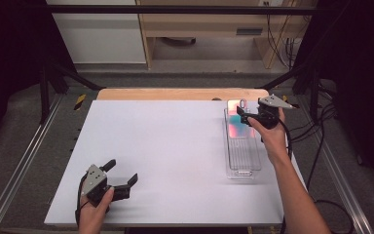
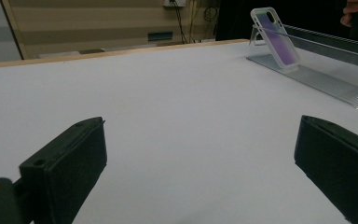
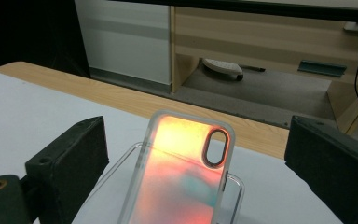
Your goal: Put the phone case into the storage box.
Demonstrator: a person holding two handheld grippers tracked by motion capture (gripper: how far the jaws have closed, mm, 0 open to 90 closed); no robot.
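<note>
An iridescent phone case [image 1: 236, 126] with a clear rim leans tilted on a long clear tray [image 1: 243, 163] at the right of the white table top [image 1: 175, 146]. My right gripper [image 1: 243, 116] hovers at the tray's far end and stands open. In the right gripper view [image 3: 198, 140] its jaws sit wide on either side of the case [image 3: 182, 177], apart from it. My left gripper [image 1: 123, 171] rests low near the front left corner, open and empty. From the left gripper view [image 2: 200, 163], the case [image 2: 275, 37] and tray [image 2: 326, 79] lie far off to the right.
A wooden strip [image 1: 175, 93] borders the table's far edge. Metal rails [image 1: 24, 161] run along both sides, and cables [image 1: 321, 146] hang at the right. A wooden cabinet [image 1: 199, 29] stands on the floor beyond the table.
</note>
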